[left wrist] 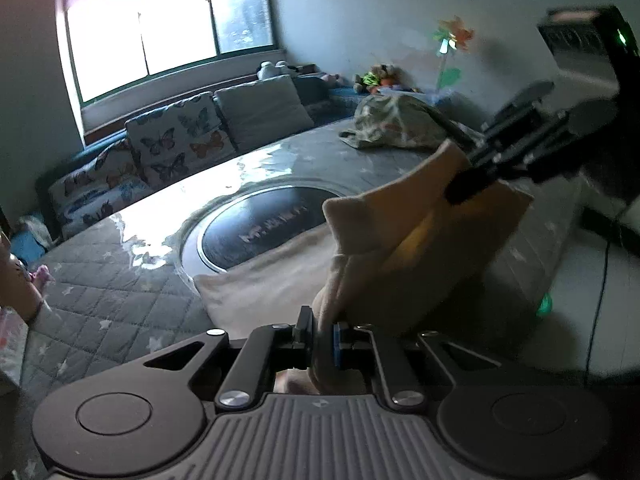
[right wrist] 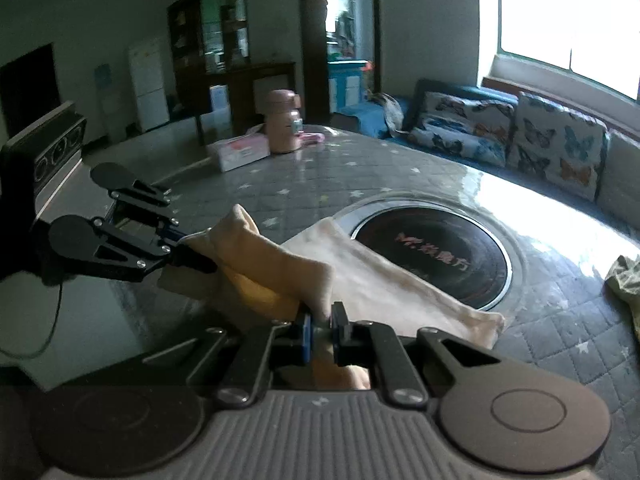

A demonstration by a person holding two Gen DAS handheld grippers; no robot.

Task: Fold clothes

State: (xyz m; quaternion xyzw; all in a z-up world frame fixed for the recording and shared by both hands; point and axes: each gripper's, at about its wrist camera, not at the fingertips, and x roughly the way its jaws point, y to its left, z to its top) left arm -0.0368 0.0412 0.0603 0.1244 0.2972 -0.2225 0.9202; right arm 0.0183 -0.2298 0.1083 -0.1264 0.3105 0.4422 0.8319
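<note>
A: Both pinched shut on the near edge of the cream garment (left wrist: pixel 280 292). Left gripper (left wrist: pixel 322 338) and right gripper (right wrist: pixel 320 330) each hold a corner, lifted off the quilted table (right wrist: pixel 400 168).

B: Axis?

A: Held edge runs gripper to gripper; the rest trails away toward the round black inset (right wrist: pixel 436 256). Neither is nearer.

B: View differences?

A: Right view shows the far end lying flat; left view hides it behind the raised fold.

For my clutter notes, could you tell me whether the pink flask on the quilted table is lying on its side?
No, the pink rounded plastic flask stands upright on the grey quilted table cover, beside a pink-and-white cardboard box.
</note>
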